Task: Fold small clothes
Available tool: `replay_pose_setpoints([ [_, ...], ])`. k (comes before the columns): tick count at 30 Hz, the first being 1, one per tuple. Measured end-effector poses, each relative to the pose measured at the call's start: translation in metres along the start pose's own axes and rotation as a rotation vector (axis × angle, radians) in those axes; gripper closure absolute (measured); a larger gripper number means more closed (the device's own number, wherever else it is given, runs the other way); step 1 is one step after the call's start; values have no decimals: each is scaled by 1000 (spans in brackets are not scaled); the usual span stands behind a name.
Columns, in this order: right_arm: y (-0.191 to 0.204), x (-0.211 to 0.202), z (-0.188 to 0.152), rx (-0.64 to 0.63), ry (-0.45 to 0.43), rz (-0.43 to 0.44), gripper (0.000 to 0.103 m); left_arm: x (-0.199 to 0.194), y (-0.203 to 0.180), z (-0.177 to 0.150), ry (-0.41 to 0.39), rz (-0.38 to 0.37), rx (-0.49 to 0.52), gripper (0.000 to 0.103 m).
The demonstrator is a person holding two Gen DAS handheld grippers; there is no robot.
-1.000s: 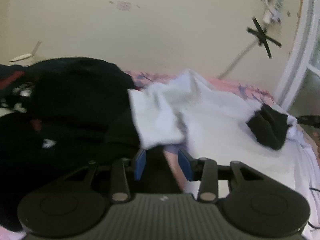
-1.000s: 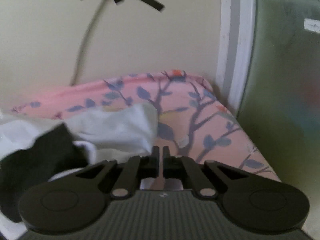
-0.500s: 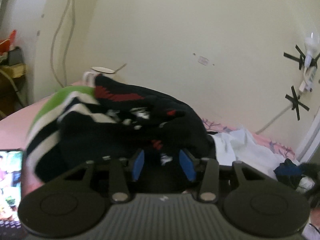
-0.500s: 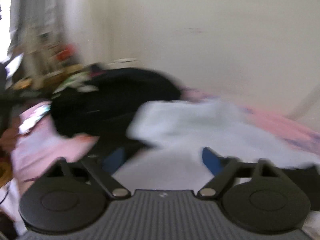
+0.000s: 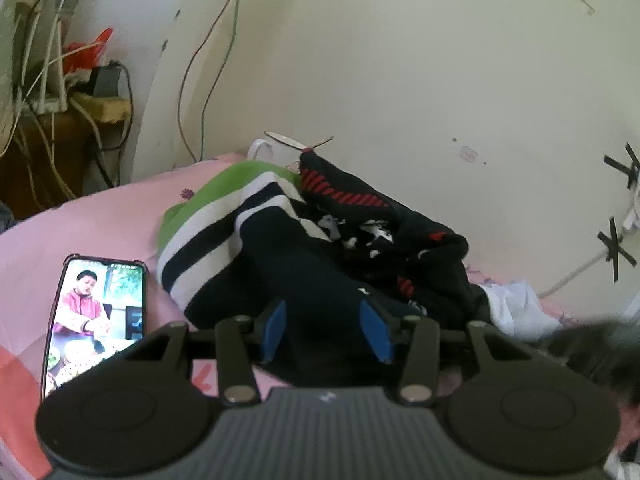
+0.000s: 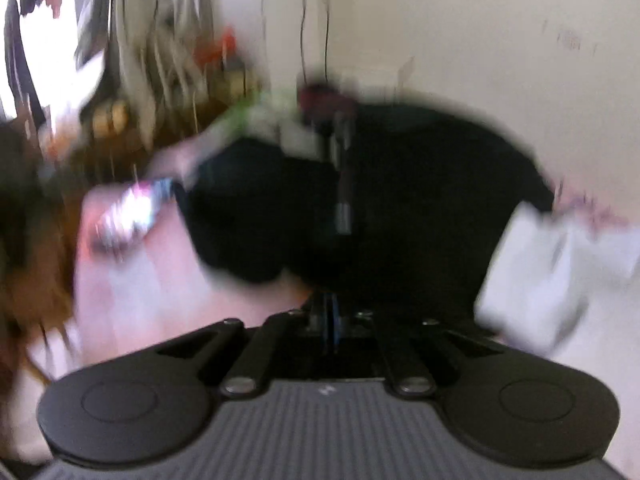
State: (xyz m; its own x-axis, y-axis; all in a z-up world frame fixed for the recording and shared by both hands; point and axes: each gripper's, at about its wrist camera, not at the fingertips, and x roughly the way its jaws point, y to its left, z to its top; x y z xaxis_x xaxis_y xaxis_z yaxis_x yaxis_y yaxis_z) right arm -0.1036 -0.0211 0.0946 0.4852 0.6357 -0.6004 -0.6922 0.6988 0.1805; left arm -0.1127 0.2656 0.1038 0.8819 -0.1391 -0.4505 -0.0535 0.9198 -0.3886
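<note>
A heap of dark clothes lies on the pink bed: a navy garment, a black one with red stripes and a green and white striped one. My left gripper hovers at the heap's near end. Its blue pads stand apart, with navy cloth under and between them and no pinch showing. A white garment lies crumpled to the right. The right wrist view is blurred. There my right gripper is shut and empty, short of the black heap, with the white garment at right.
A phone with a lit screen lies on the bed left of the heap, blurred in the right wrist view as phone. A white mug stands behind the clothes by the wall. Cables hang over a wooden shelf far left.
Both views have swung left, away from the white garment and floral sheet, onto the dark heap and the phone. My right jaws opened wide and then shut. The left jaws kept their gap.
</note>
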Motion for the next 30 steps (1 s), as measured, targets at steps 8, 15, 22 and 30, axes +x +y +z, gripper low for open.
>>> replay_pose_setpoints([
  [8, -120, -178, 59, 301, -557, -112, 103, 6, -33, 10, -19, -70, 56, 62],
  [15, -243, -263, -84, 639, -528, -503, 101, 60, -127, 23, 37, -220, 204, 61],
  [22, -277, -275, -208, 778, -352, -812, 43, 174, -255, 4, 260, -321, 356, 60],
  [30, -243, -227, -165, 472, -320, -655, 43, 253, -302, -50, 454, -287, 389, 86],
])
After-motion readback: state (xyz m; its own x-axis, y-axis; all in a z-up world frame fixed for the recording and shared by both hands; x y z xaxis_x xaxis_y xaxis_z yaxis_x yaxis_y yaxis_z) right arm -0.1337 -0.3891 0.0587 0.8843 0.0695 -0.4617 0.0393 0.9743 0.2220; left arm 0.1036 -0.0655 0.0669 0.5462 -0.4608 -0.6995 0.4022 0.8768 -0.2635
